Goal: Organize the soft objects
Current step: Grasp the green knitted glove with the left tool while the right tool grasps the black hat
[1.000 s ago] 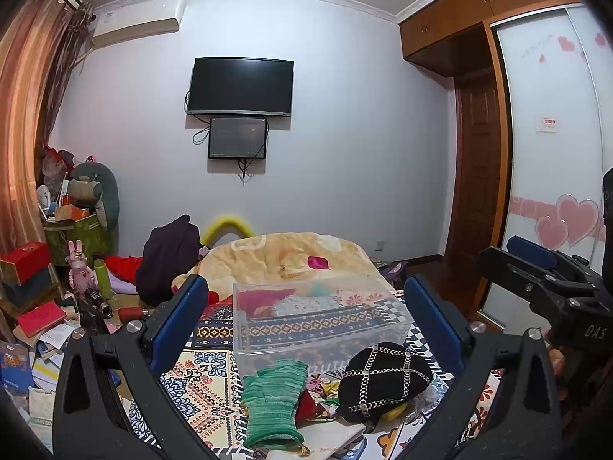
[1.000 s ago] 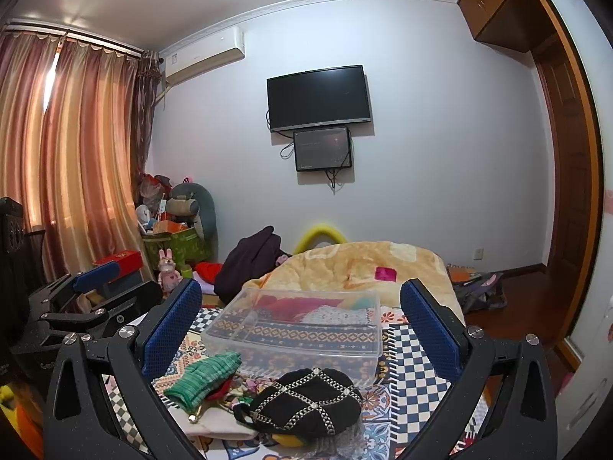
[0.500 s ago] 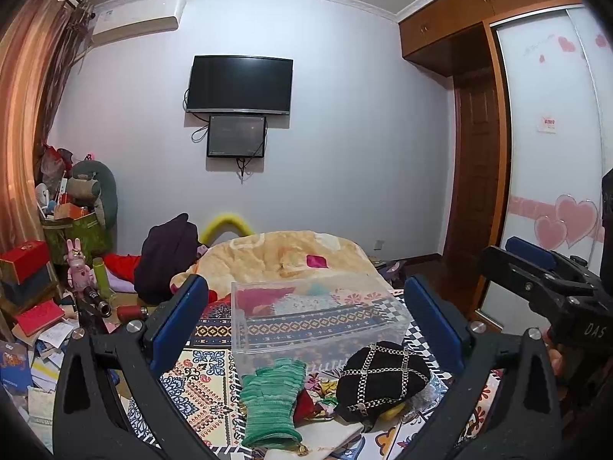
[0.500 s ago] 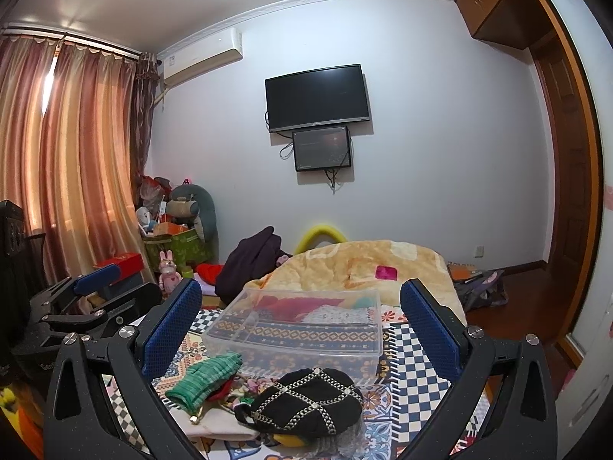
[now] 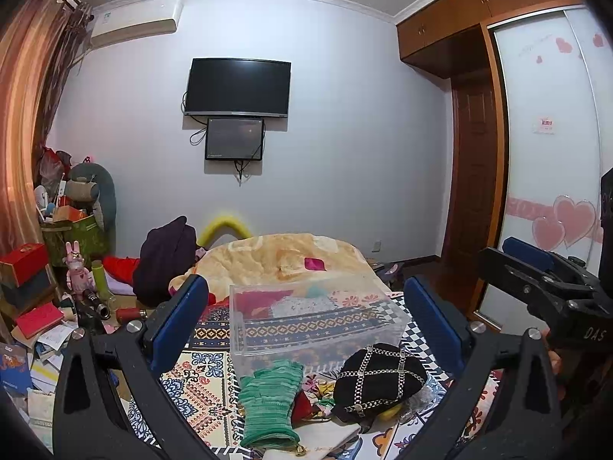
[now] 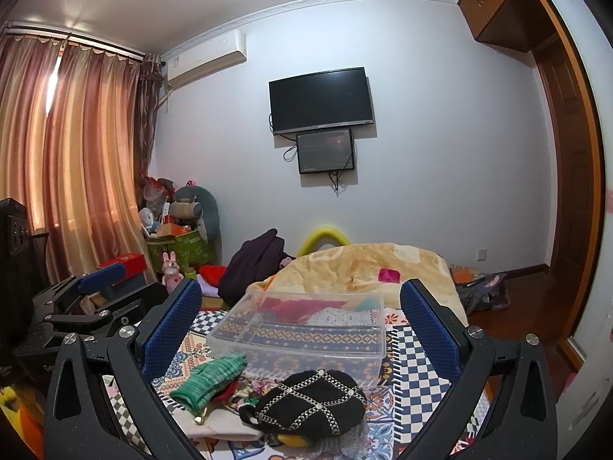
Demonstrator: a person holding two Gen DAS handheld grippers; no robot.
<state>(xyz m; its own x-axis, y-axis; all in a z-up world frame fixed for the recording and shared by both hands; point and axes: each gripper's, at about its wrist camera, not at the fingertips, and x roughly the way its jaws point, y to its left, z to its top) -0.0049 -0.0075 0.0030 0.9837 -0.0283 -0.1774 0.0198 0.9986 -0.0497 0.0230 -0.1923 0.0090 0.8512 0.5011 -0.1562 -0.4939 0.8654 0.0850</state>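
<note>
Left gripper (image 5: 306, 322) is spread wide with nothing between its blue pads (image 5: 180, 318). It's up above a patterned bedspread (image 5: 199, 383). Right in front sits a clear plastic bin (image 5: 314, 318) with some red and pale fabric inside. Nearer the camera there's a green knit glove (image 5: 270, 398), and just to its right a black hat (image 5: 377, 381) with chain trim. The right gripper (image 5: 544, 280) pokes in at the right edge. TV (image 5: 237, 87) on the far wall.

1 clear bin (image 5: 314, 318), 1 green glove (image 5: 270, 398), 1 black hat (image 5: 377, 381), 2 screens (image 5: 237, 88).
</note>
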